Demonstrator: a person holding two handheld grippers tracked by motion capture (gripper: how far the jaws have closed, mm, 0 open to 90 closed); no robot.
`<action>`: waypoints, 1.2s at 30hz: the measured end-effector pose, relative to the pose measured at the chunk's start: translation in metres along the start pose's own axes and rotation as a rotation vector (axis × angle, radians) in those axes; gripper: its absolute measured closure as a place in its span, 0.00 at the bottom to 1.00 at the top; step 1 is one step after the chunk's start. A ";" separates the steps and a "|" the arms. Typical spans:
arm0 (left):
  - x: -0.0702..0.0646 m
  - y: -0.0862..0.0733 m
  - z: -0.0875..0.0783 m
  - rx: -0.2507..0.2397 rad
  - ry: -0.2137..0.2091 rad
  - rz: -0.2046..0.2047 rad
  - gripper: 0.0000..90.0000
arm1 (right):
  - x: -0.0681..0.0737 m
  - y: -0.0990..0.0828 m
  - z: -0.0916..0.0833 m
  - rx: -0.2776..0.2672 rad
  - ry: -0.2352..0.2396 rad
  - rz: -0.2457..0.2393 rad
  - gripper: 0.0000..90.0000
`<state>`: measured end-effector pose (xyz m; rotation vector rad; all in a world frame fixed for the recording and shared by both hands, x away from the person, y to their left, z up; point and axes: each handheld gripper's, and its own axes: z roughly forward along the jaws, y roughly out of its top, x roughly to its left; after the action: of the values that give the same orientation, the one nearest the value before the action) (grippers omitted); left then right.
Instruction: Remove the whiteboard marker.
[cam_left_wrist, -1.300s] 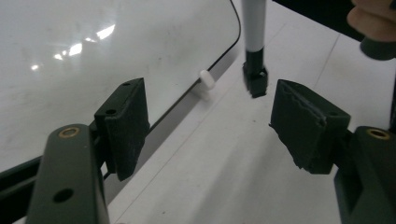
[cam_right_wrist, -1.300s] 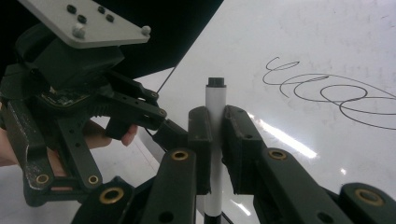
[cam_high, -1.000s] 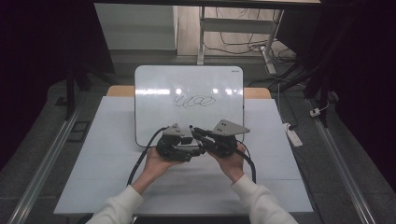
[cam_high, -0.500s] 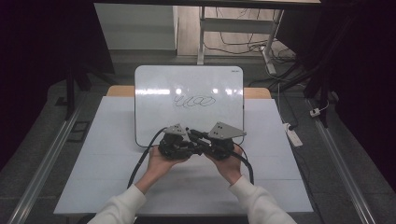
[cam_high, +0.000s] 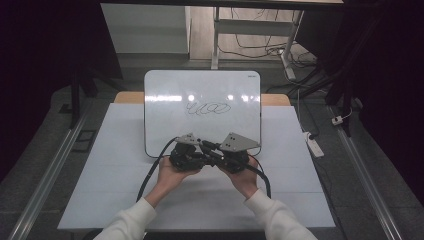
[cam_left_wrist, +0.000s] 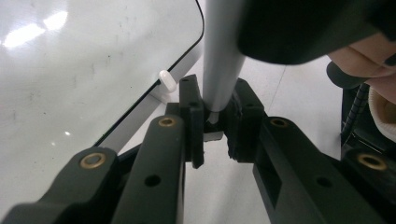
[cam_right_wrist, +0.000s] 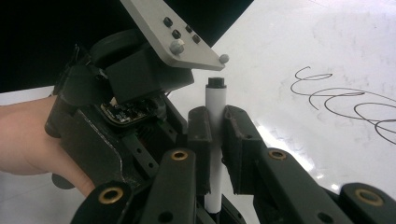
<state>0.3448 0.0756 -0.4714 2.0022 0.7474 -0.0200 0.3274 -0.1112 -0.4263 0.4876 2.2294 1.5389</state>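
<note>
A white marker (cam_right_wrist: 215, 105) stands upright between the jaws of my right gripper (cam_right_wrist: 215, 126), which is shut on its barrel. The black end of the marker pokes out above the pads. My left gripper (cam_left_wrist: 215, 121) is shut on one end of the same marker (cam_left_wrist: 219, 60); its jaws have just been closing around it. In the high view both hands hold the left gripper (cam_high: 200, 156) and right gripper (cam_high: 214, 151) nose to nose, just in front of the whiteboard (cam_high: 200, 90). A black scribble (cam_high: 207, 108) is drawn on the board.
The board lies on a white table cover (cam_high: 100, 185). A small white knob (cam_left_wrist: 166, 80) sits at the board's near edge. A power strip (cam_high: 314, 145) lies on the floor at the right, and metal rails run along both sides of the table.
The right gripper has shifted slightly toward the left one, so the two now sit closer together in front of the board. The board has not moved.
</note>
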 end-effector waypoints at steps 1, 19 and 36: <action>0.000 0.000 0.000 0.000 0.002 0.001 0.86 | 0.000 0.000 0.000 0.000 0.001 -0.001 0.89; 0.010 -0.003 -0.029 -0.112 0.037 0.033 0.86 | -0.041 -0.025 -0.053 -0.014 -0.063 0.123 0.63; 0.035 -0.010 -0.063 -0.270 0.131 0.055 0.86 | -0.071 -0.131 -0.156 0.221 -0.266 0.239 0.56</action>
<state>0.3505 0.1467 -0.4565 1.7766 0.7362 0.2346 0.3022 -0.3157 -0.4903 0.9944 2.2003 1.2497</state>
